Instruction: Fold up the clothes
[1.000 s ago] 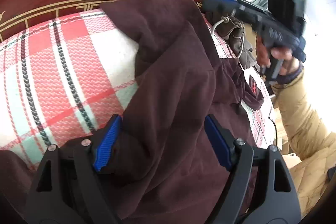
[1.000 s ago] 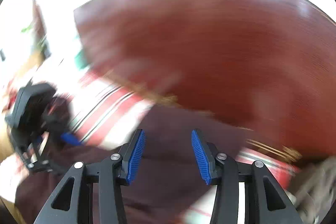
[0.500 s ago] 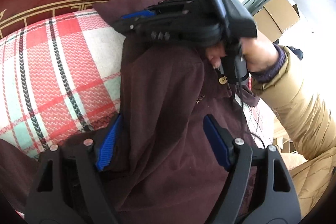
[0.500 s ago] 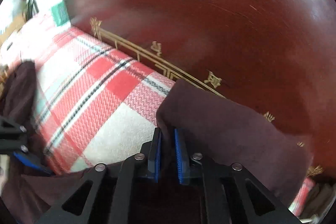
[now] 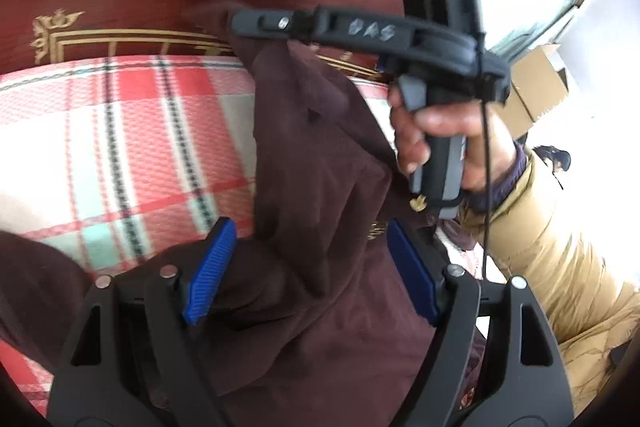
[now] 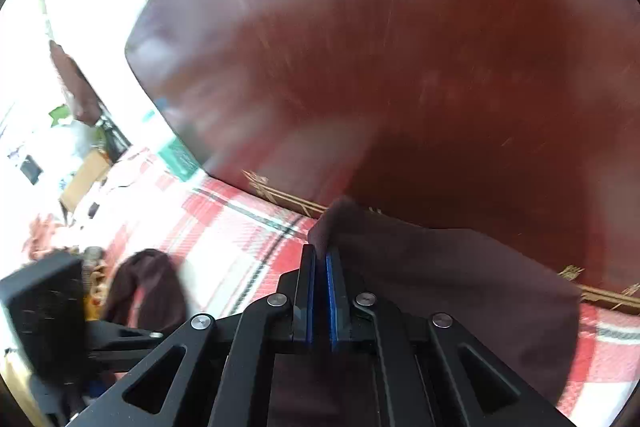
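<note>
Lying on the plaid bed cover (image 5: 120, 147) below the headboard (image 6: 400, 67), the dark maroon garment (image 5: 320, 187) looks soft and limp. The right gripper (image 6: 320, 255) has its jaws clamped on an upper corner, a good place to hold. The left gripper (image 5: 308, 267) has its jaws apart around the bunched cloth.

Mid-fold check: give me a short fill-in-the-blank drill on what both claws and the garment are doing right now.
1. The right claw is shut on a corner of the ____ garment.
2. The left claw stands ____, cloth lying between its blue pads.
3. The garment lies on a red-and-white ____ sheet.
4. Behind the sheet rises a dark red ____ headboard.

Missing words: maroon; open; plaid; wooden
</note>
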{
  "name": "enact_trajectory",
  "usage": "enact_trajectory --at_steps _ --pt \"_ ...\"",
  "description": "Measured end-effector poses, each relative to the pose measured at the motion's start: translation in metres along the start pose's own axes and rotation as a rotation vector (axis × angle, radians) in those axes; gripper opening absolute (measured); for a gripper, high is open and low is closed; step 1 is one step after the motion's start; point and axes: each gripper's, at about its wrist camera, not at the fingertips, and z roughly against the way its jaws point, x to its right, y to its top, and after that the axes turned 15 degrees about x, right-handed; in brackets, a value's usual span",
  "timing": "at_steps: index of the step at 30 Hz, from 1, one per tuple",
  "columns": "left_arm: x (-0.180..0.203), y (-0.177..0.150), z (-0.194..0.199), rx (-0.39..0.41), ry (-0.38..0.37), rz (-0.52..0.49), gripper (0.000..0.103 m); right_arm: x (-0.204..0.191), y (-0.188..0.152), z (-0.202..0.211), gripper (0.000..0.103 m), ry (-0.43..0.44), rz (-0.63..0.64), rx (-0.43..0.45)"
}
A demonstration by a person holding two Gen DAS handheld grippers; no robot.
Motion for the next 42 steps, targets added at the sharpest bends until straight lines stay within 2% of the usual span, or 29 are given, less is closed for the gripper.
enact_trajectory --at_steps 1,2,3,5,7,9,10,12,13,14,15,16,18,19,22,23,24,27,33,37,39,42 --pt "-0.002 -0.002 -0.002 -0.008 0.014 0.009 0.079 -0.002 -0.002 0.007 0.007 -0.012 0.012 -0.017" --pt "-0.004 -0.004 -0.004 -0.016 0.026 0.018 0.079 -0.001 -0.007 -0.003 0.008 -0.024 0.012 -0.057" --pt "-0.005 -0.006 -0.005 -0.021 0.030 0.021 0.079 0.000 -0.008 -0.008 0.020 -0.033 0.011 -0.084" --pt "-0.005 -0.008 -0.006 -0.030 0.033 0.014 0.079 0.002 -0.011 0.003 0.027 -0.036 0.001 -0.082" --pt "-0.002 -0.009 -0.008 -0.045 0.044 -0.009 0.079 0.006 -0.010 0.032 0.041 -0.017 -0.014 -0.039" --pt "0.005 -0.010 -0.012 -0.067 0.061 -0.050 0.079 0.009 -0.010 0.069 0.046 0.006 0.006 0.018" --pt "0.008 -0.011 -0.014 -0.078 0.069 -0.071 0.079 0.011 -0.011 0.088 0.052 0.016 0.017 0.043" --pt "0.013 -0.012 -0.020 -0.092 0.134 -0.120 0.079 0.020 -0.019 0.125 0.064 0.019 0.035 0.044" --pt "0.015 -0.012 -0.025 -0.100 0.164 -0.135 0.079 0.026 -0.026 0.142 0.066 0.009 0.047 0.027" --pt "0.013 -0.012 -0.025 -0.100 0.189 -0.148 0.078 0.032 -0.037 0.156 0.066 -0.020 0.076 -0.006" --pt "0.009 -0.012 -0.024 -0.095 0.216 -0.164 0.070 0.036 -0.047 0.168 0.066 -0.050 0.101 -0.037" --pt "0.008 -0.012 -0.025 -0.088 0.246 -0.186 0.068 0.039 -0.054 0.176 0.066 -0.083 0.114 -0.060" --pt "0.007 -0.012 -0.022 -0.059 0.279 -0.157 0.067 0.053 -0.072 0.199 0.066 -0.116 0.101 -0.098" --pt "0.008 -0.012 -0.014 -0.033 0.277 -0.133 0.067 0.057 -0.079 0.216 0.066 -0.124 0.091 -0.088" --pt "0.011 -0.027 0.016 0.054 0.288 -0.106 0.071 0.069 -0.109 0.273 0.066 -0.125 0.051 -0.040" --pt "0.015 -0.035 0.031 0.082 0.287 -0.101 0.079 0.072 -0.122 0.292 0.066 -0.111 0.027 -0.018" --pt "0.019 -0.043 0.046 0.110 0.286 -0.096 0.083 0.070 -0.133 0.303 0.067 -0.084 -0.010 -0.008" --pt "0.031 -0.085 0.083 0.122 0.286 -0.080 0.083 0.062 -0.173 0.332 0.068 -0.017 -0.119 0.006" --pt "0.039 -0.184 0.131 0.061 0.363 0.028 0.083 0.034 -0.252 0.365 0.068 0.012 -0.233 -0.053" --pt "0.047 -0.223 0.146 0.048 0.320 0.088 0.084 0.017 -0.271 0.373 0.069 0.011 -0.248 -0.048" --pt "0.054 -0.234 0.149 0.058 0.312 0.078 0.090 0.013 -0.283 0.381 0.069 0.017 -0.268 -0.044" --pt "0.062 -0.240 0.145 0.051 0.235 0.110 0.091 0.004 -0.292 0.387 0.070 0.033 -0.278 -0.039"
